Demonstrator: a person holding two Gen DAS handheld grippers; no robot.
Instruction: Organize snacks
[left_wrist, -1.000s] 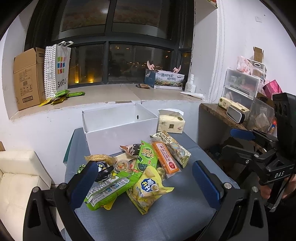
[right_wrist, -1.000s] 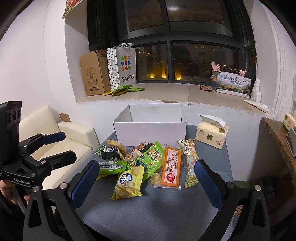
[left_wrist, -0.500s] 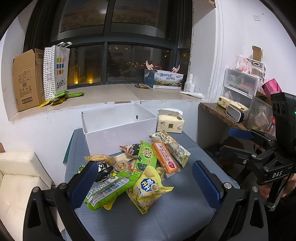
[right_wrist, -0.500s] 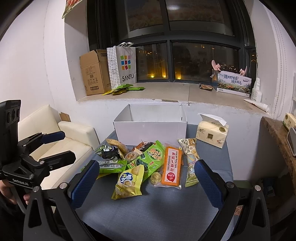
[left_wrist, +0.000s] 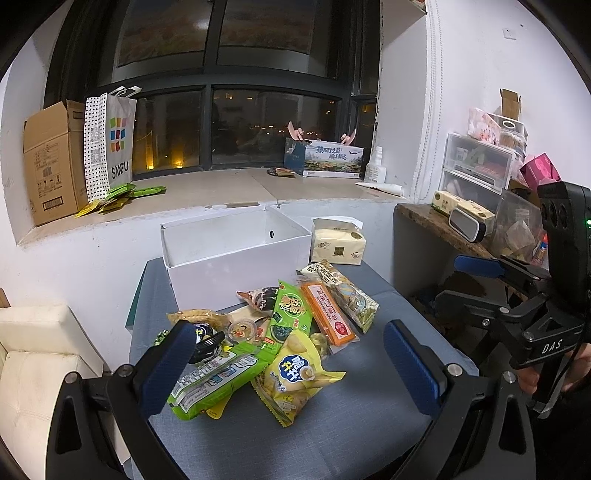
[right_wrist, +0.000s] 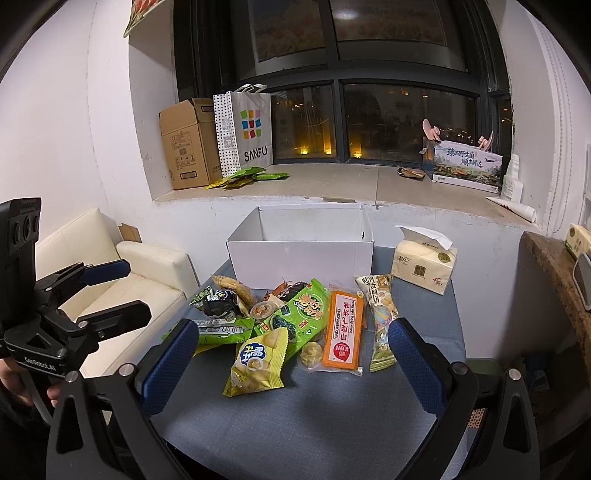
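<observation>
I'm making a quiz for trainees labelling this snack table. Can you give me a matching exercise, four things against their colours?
Things:
1. open box
2. flat cake packet
3. chip bag nearest the camera
4. tissue pack

Colours:
A. orange
B. cream
C. white
D. yellow-green

Pairs: 1-C, 2-A, 3-D, 4-B

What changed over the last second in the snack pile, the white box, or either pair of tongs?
Almost nothing. Both views drift only slightly. The left tongs and right tongs hang open and empty above the snack pile; nothing was gripped or released. The white box is unmoved, with no snacks seen inside.
</observation>
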